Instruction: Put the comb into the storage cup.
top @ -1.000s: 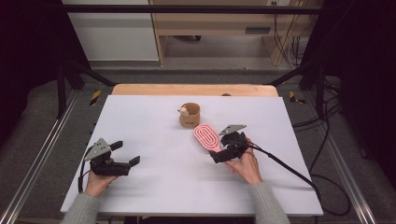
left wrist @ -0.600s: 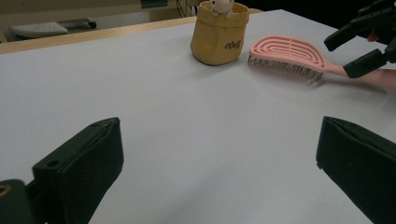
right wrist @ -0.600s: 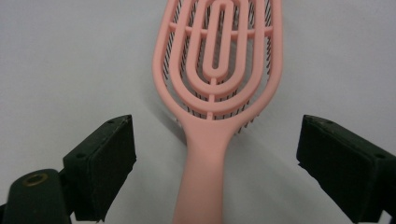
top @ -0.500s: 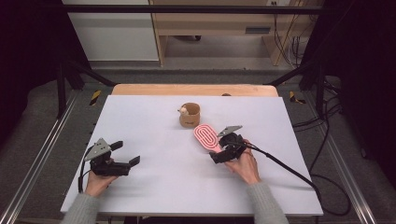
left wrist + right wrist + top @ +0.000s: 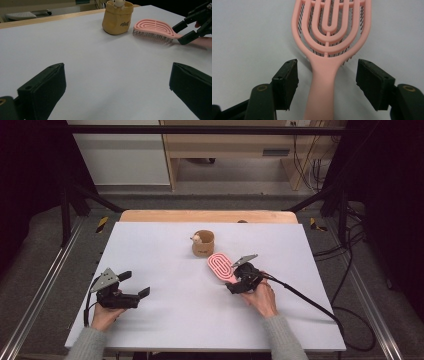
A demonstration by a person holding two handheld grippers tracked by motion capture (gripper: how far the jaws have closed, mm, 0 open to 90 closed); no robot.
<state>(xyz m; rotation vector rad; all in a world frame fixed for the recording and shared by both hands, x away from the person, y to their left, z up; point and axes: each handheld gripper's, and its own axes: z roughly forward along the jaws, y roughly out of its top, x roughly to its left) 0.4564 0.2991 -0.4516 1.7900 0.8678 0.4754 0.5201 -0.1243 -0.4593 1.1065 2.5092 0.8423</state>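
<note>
Between spread right gripper (image 5: 327, 85) jaws: pink brush (image 5: 329, 37) handle, end cut off; left gripper (image 5: 112, 92) wide, empty.

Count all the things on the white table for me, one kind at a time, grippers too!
Pink plastic hairbrush lying bristles down: 1
Tan fabric pouch standing upright, a small cream toy poking out the top: 1 pouch, 1 toy
Black two-jaw grippers, left gripper and right gripper, both open: 2
Total: 5

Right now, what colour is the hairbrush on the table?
The hairbrush is pink, with dark bristles underneath. The right gripper view shows it best.
</note>
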